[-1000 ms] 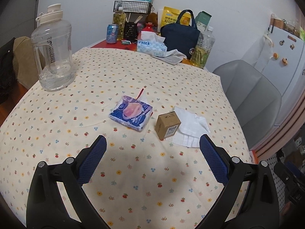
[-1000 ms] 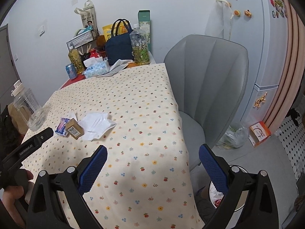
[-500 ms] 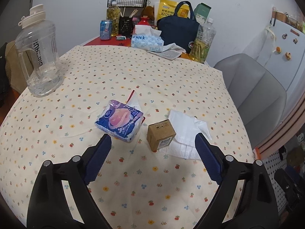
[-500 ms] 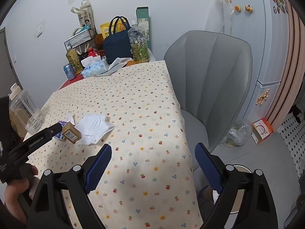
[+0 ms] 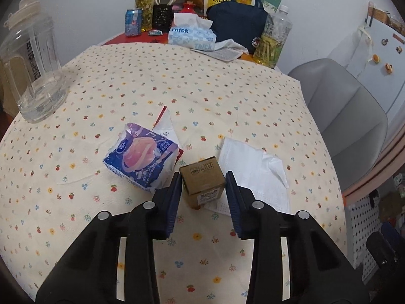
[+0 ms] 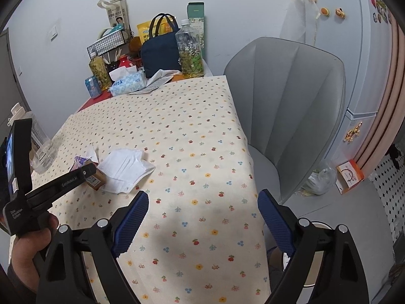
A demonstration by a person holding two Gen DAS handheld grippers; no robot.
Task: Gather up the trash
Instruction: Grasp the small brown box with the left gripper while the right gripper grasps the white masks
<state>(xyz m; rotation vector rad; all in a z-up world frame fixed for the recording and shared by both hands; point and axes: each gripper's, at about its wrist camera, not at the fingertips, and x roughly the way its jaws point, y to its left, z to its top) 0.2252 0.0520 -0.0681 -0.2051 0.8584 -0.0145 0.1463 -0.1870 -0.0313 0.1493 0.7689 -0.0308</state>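
Left tool [image 5: 203,190] is straddling one small brown cardboard box [image 5: 203,183], fingers apart, contact unclear; right tool [image 6: 202,221] is hovering spread over the tabletop [image 6: 202,131] edge.

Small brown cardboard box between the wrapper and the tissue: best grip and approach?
Take the brown cardboard box across its two flat side faces, coming in low from the near table edge. The left gripper already straddles it that way, jaws at each side. The purple wrapper and white tissue flank it closely, so keep the jaws narrow.
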